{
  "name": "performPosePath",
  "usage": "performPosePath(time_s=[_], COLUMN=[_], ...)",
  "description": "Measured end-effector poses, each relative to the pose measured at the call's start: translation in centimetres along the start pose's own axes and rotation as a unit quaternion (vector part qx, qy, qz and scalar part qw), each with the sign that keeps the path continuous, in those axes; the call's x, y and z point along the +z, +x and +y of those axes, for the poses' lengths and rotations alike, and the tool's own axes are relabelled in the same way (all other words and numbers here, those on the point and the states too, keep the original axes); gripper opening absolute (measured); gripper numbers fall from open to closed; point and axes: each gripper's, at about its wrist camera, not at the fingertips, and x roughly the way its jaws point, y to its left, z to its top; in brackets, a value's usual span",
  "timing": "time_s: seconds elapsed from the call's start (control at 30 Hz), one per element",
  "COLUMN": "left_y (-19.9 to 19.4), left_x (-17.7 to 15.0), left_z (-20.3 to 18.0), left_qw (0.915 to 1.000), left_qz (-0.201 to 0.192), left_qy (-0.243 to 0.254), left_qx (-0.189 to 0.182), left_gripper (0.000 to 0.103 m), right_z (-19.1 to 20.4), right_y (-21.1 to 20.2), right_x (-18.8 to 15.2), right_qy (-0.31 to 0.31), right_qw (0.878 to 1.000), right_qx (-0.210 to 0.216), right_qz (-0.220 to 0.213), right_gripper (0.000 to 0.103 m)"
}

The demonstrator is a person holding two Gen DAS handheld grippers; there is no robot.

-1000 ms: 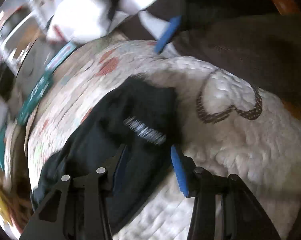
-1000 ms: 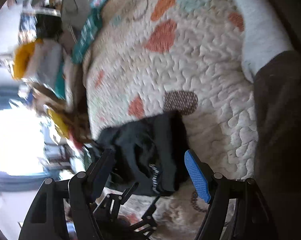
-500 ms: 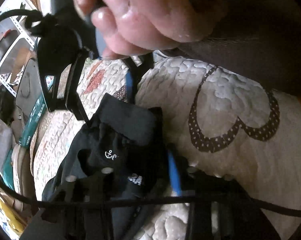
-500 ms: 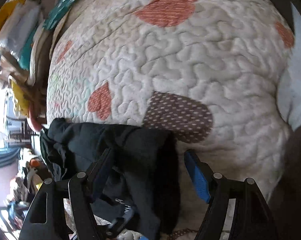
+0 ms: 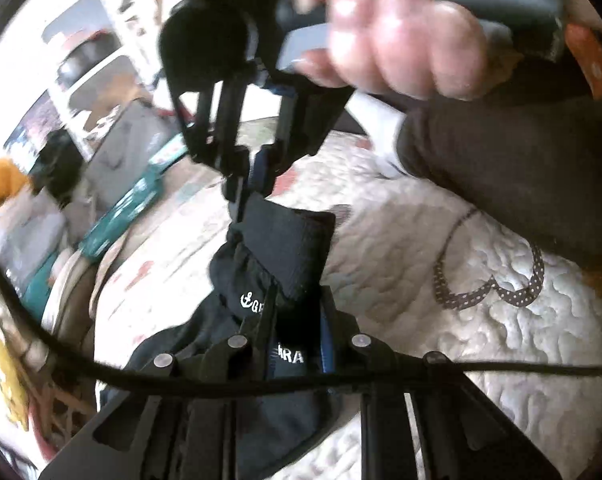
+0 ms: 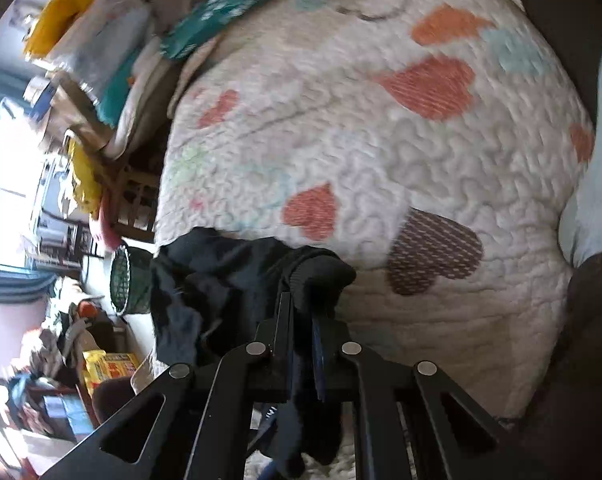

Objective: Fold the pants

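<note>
Black pants with small white print lie bunched on a white quilted bedspread with hearts. My left gripper is shut on the pants near the printed part. My right gripper is shut on the ribbed waistband edge of the pants. In the left wrist view the right gripper comes down from above, held by a hand, and pinches the far corner of the pants. The cloth between both grippers is lifted off the quilt.
A dark-clothed leg rests on the bed at the right. Piles of cloth and a teal package lie past the bed's far edge. A black cable crosses the left wrist view. The quilt stretches ahead.
Both grippers went from open around the pants to shut on them. The right gripper closed on the waistband corner, the left on the printed part, and the cloth has been raised.
</note>
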Motion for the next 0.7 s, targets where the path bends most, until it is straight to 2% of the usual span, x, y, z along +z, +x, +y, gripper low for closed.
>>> performPosePath(time_s=[0.17,0.37,0.53,0.63,0.7], left_y=[-3.1,-6.3,-5.6,-4.0,-3.6], left_x=[-1.8,-6.0,-11.5,-14.0,-15.2], left_z=[4.6,11.7,16.3,18.6,19.5], left_qw=[0.9973,0.9803,0.9572,0.9395,0.9280], left_qz=[0.001,0.020,0.070,0.106,0.124], left_qy=[-0.068,-0.186,-0.263,-0.313,-0.340], left_qx=[0.028,0.063,0.097,0.090,0.088], left_gripper=[0.017,0.017,0.018,0.021,0.027], right_z=[7.1,17.3,23.6,25.7,26.6], right_y=[0.0,4.3,10.7,15.3,18.0], right_x=[-0.5,-0.8,-0.9,-0.8,-0.6], right_qy=[-0.063,-0.147,-0.194,-0.201,-0.197], right_qw=[0.998,0.989,0.979,0.975,0.975], right_qx=[0.002,-0.001,-0.025,-0.042,-0.047], right_qz=[0.000,0.028,0.065,0.084,0.093], right_gripper=[0.009,0.008,0.008,0.008,0.008])
